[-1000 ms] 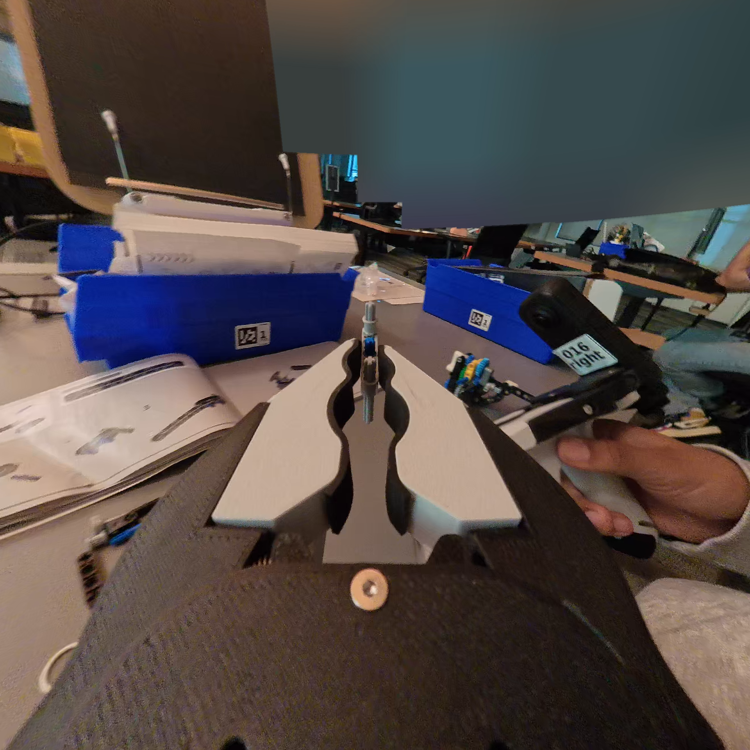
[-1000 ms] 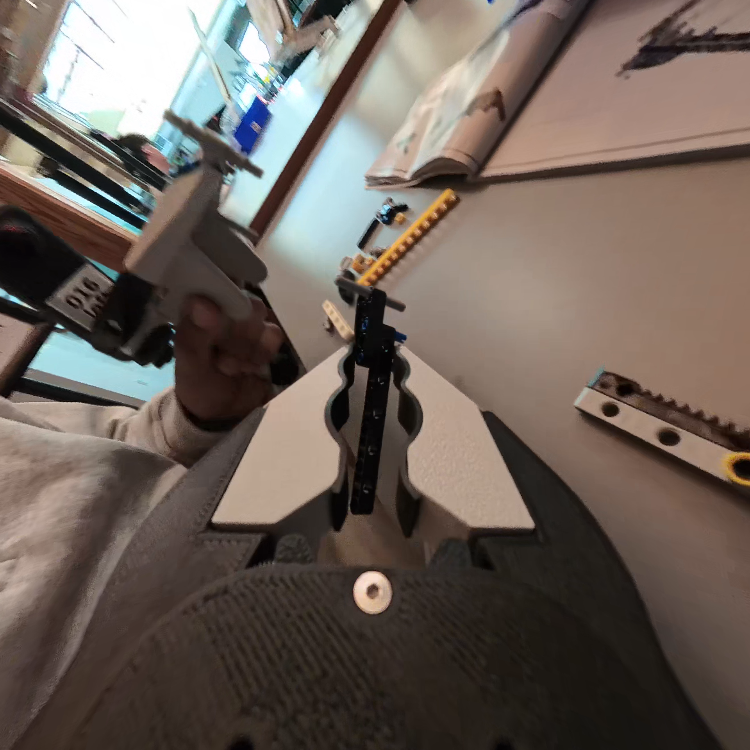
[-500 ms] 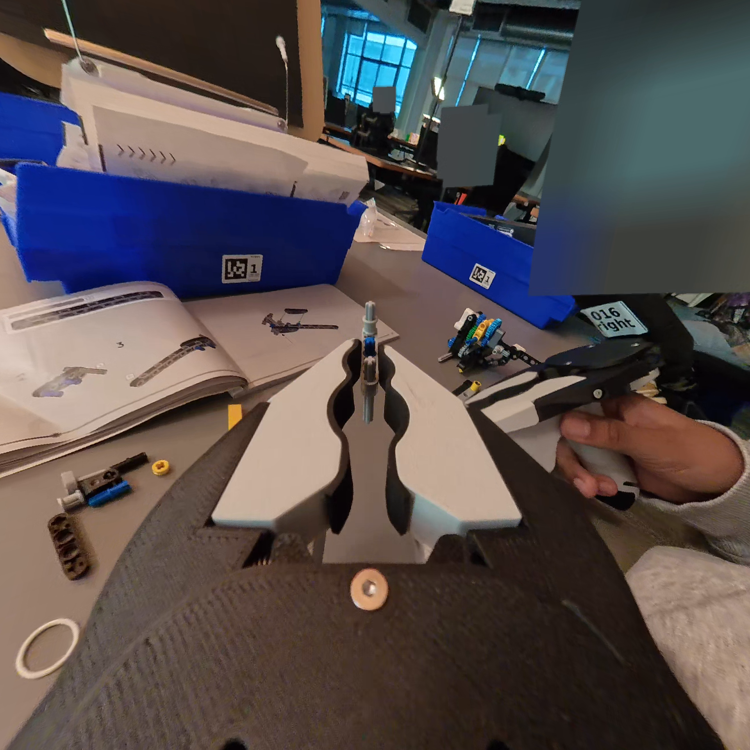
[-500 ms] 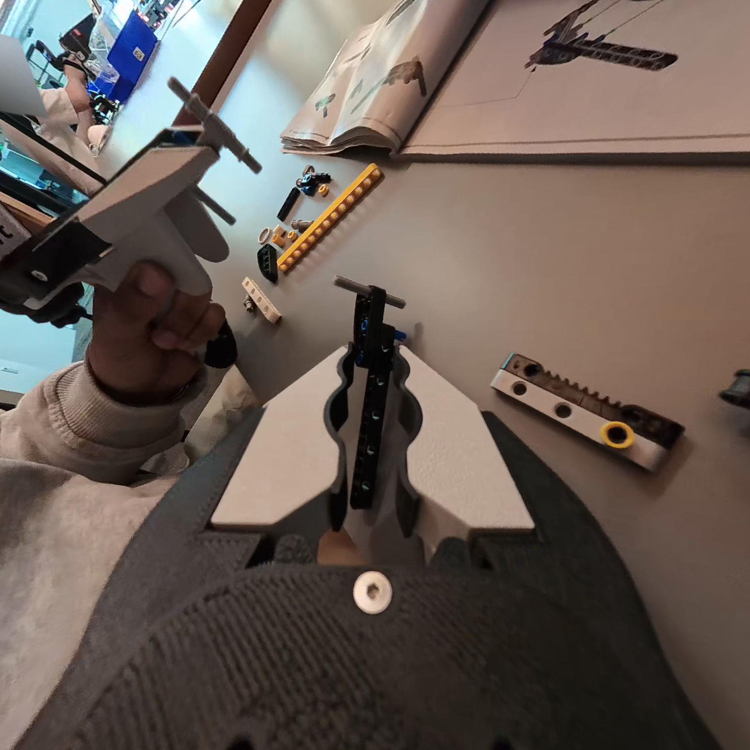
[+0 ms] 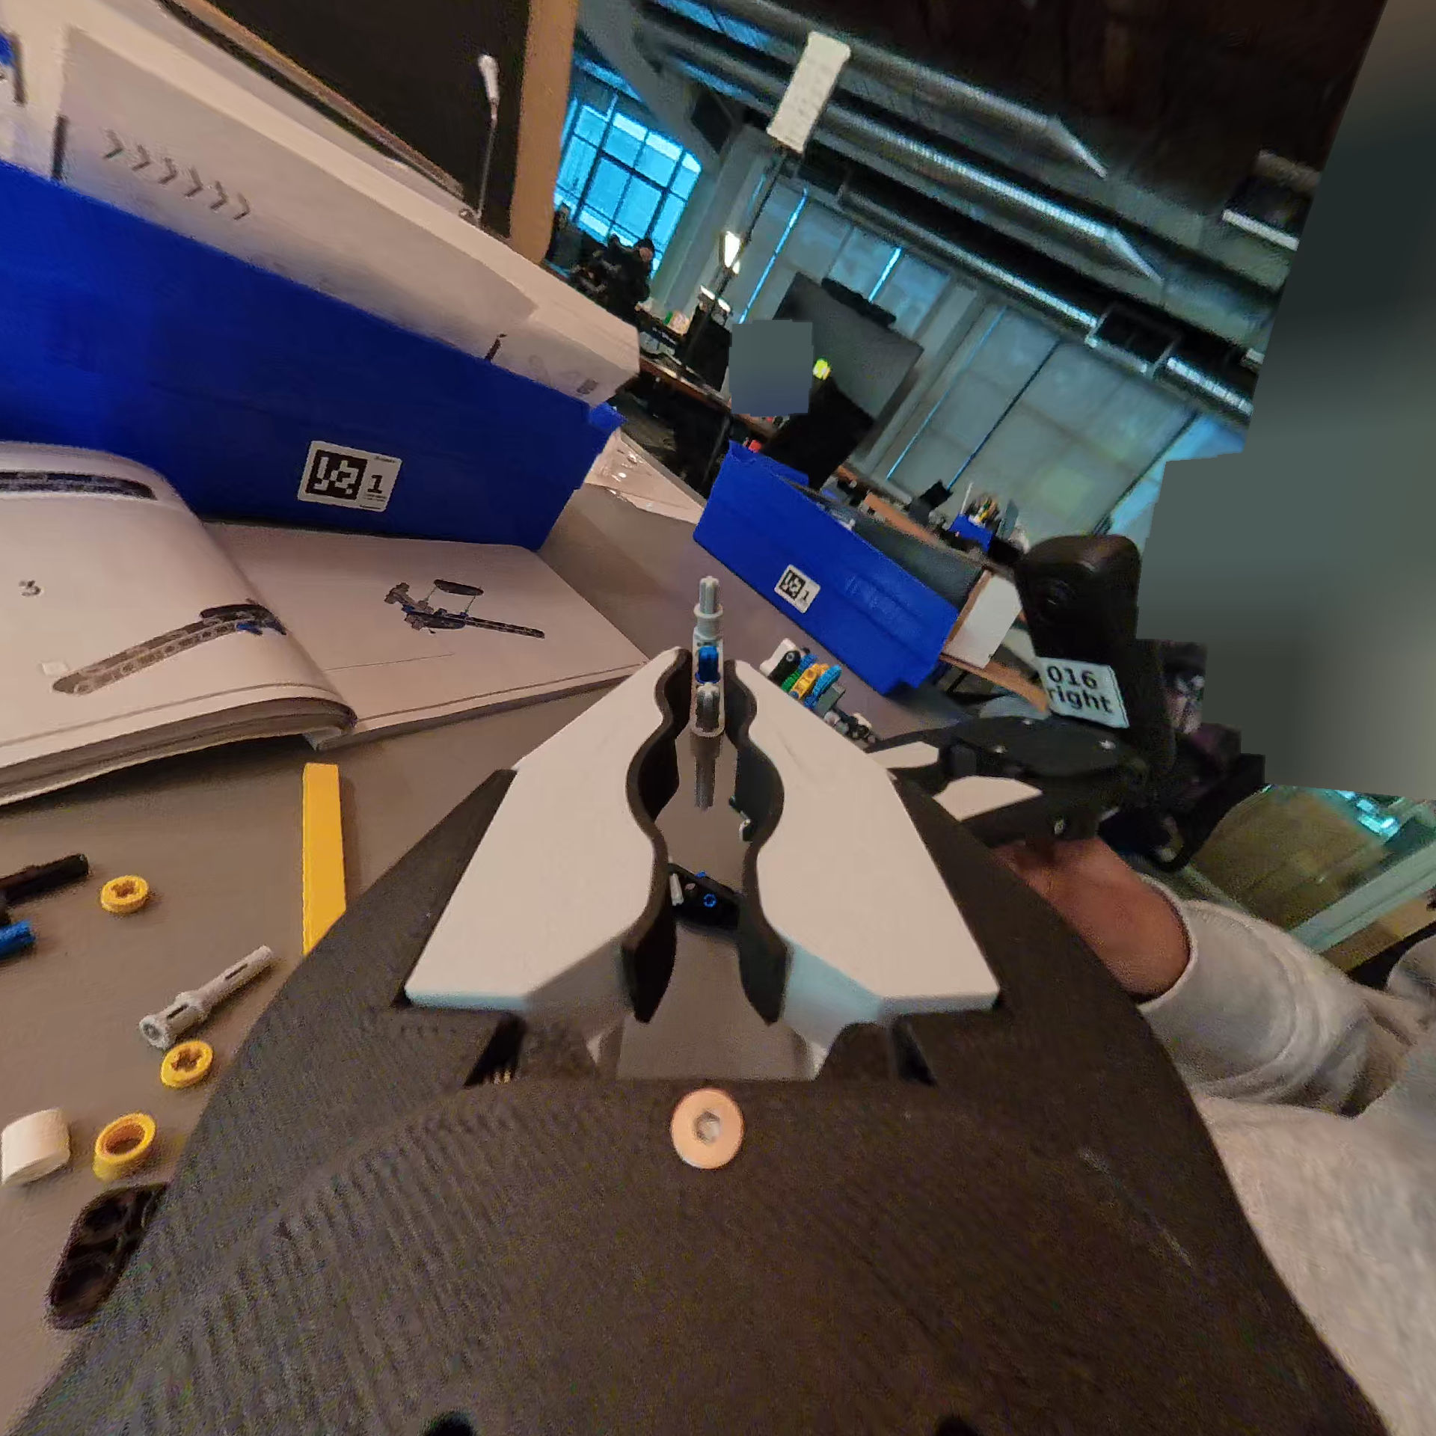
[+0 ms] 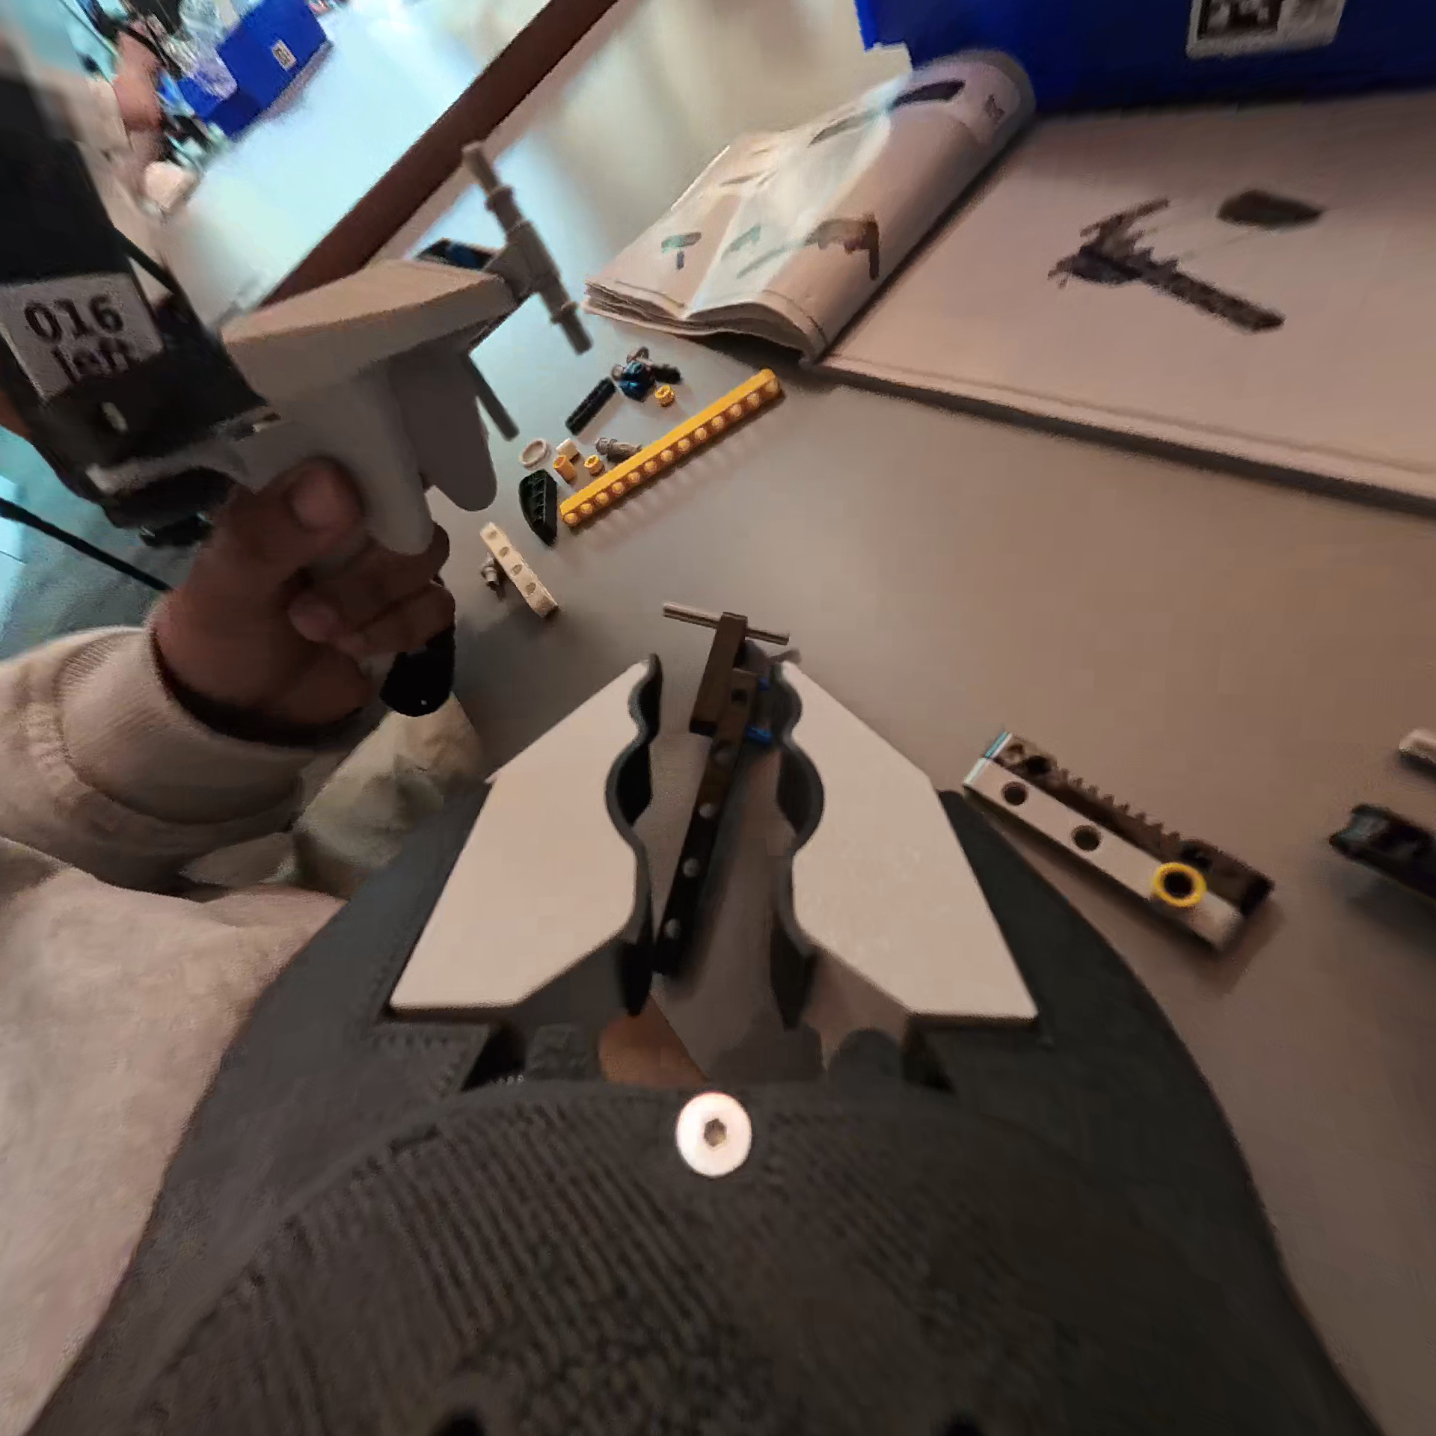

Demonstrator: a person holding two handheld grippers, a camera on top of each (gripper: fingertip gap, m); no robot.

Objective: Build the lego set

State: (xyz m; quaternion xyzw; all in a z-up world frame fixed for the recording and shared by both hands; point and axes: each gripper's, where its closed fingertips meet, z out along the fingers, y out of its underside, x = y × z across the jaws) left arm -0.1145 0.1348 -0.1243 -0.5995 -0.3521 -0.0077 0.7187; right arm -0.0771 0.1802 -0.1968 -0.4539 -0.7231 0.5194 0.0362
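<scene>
Left claw clamped on a grey pin piece; right claw gripping a black beam – long axis pointing forward – both above the surface, pin piece to the beam's left

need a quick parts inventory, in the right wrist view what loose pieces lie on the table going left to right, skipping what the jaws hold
white beam → black curved piece → long yellow beam → open instruction booklet → white and grey gear rack with a yellow ring → dark piece at the right edge
</scene>
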